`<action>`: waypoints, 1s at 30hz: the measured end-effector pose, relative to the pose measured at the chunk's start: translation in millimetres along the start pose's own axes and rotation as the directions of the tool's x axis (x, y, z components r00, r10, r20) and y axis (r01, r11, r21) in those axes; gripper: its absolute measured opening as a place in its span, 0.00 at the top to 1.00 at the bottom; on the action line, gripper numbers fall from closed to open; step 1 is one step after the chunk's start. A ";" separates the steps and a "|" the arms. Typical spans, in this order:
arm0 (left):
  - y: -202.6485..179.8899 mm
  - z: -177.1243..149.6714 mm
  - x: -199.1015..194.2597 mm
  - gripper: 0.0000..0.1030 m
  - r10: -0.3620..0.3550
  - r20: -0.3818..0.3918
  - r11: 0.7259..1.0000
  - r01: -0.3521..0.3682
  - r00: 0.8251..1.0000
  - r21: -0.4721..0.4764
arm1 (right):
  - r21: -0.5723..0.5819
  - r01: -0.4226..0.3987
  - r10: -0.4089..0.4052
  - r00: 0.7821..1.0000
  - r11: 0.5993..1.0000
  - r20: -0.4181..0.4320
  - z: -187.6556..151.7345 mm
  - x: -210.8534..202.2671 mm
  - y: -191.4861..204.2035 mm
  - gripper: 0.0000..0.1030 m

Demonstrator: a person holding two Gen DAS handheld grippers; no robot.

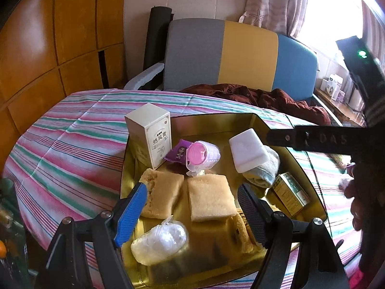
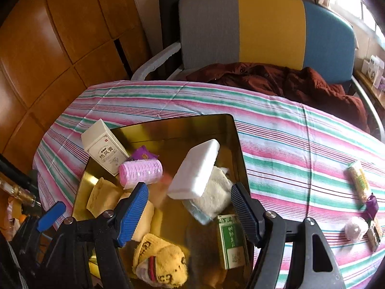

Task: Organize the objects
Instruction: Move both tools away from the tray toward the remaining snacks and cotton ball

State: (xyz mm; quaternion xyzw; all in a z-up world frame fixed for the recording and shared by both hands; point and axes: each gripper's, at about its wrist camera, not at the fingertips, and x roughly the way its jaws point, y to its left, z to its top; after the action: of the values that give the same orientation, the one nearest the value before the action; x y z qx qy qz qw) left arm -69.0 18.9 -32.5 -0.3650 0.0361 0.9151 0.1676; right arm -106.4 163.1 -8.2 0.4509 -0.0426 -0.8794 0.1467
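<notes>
Cream box (image 1: pixel 150 136) printed 热风膏 stands at eleven o'clock in the gold tin (image 1: pixel 217 120); both grippers' jaws hang spread and empty above it.

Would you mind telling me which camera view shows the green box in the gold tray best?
The right wrist view: the green box lies near the lens, its printed green face showing. In the left wrist view the box sits at the tray's right edge, smaller and angled.
</notes>
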 end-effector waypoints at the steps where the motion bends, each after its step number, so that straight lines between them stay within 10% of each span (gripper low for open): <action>1: 0.2 -0.5 -1.2 0.24 0.000 0.002 1.000 0.000 1.000 -0.002 | -0.005 0.004 -0.004 1.000 1.000 0.007 -2.3 -2.5 0.9 0.30; 30: -37.3 -7.9 -28.9 0.18 -0.038 0.030 0.995 0.035 0.999 0.091 | 0.052 0.143 -0.147 0.986 0.988 0.077 -61.8 -51.7 -51.6 0.24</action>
State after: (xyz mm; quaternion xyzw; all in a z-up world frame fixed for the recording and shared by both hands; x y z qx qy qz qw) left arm -31.8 44.4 -16.6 -0.3432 0.0680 0.9150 0.2010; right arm -39.5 231.2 -15.0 0.4204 -0.0359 -0.9039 0.0698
